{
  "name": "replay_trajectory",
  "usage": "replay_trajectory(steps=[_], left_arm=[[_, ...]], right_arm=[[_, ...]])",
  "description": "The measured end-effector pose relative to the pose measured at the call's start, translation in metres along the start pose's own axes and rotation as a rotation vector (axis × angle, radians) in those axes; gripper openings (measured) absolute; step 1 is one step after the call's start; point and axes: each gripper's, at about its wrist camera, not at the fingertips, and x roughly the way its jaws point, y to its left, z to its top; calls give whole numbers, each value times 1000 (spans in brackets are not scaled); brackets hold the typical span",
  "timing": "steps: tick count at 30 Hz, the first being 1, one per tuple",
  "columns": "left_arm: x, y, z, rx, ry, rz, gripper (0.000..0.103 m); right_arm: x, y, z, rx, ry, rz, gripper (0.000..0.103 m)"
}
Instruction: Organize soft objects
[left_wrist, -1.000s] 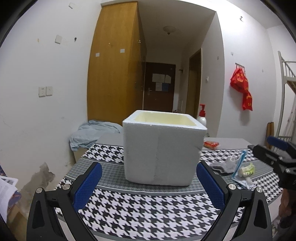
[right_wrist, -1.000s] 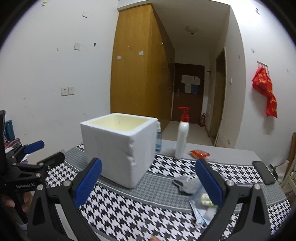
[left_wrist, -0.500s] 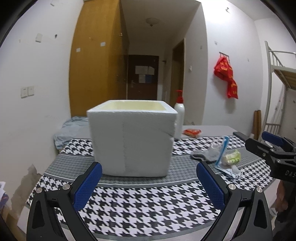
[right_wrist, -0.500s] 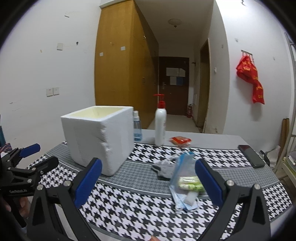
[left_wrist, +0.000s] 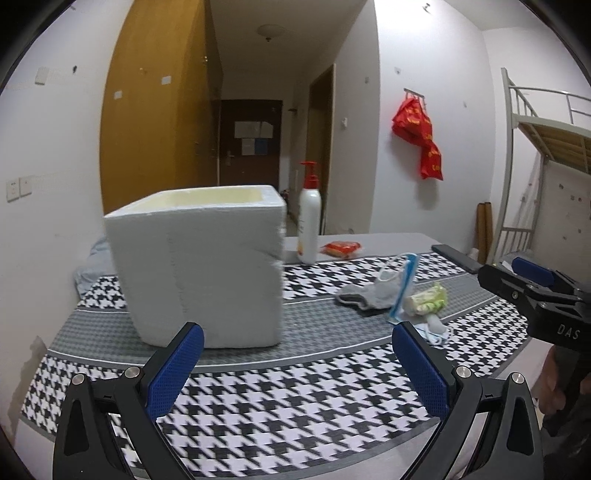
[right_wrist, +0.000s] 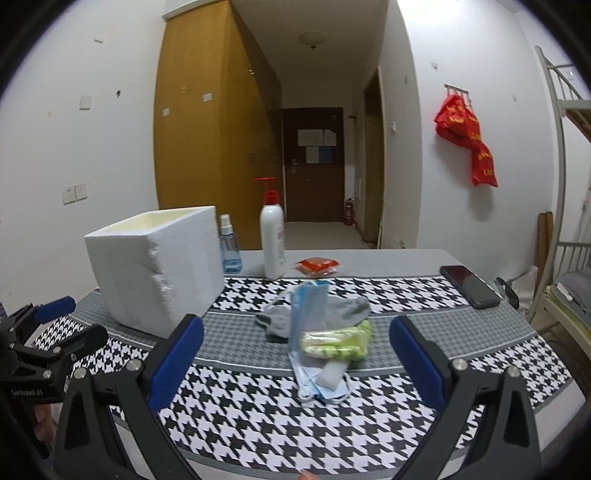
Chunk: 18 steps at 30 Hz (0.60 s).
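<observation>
Foam box (right_wrist: 155, 269) is taken as the landmark on the houndstooth cloth (right_wrist: 369, 410). Right of the box, a heap of soft things is seen: a grey sock (right_wrist: 332, 310), blue masks (right_wrist: 306, 321) and a green pack (right_wrist: 340, 341), touching one another. Behind the box, a spray bottle (right_wrist: 229, 245) and a pump bottle (right_wrist: 272, 236) are stood upright; a red packet (right_wrist: 317, 265) is laid just beyond. Far right of the box, a phone (right_wrist: 469, 286) is laid flat. Left gripper (left_wrist: 295, 360) is held before the box, jaws spread, nothing between them. Right gripper (right_wrist: 295, 350) is held before the heap, jaws likewise spread and empty.
</observation>
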Motion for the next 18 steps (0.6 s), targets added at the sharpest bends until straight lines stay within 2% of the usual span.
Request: replay_trajectory(steps=[6,18], left_arm=[[7,-19,1,56,15,-18,102],[33,-46,9,84,53,-65,102]], right_arm=[[1,-19,-5,41,8,-24,102],[-2,-48,-16,55,19,-58,102]])
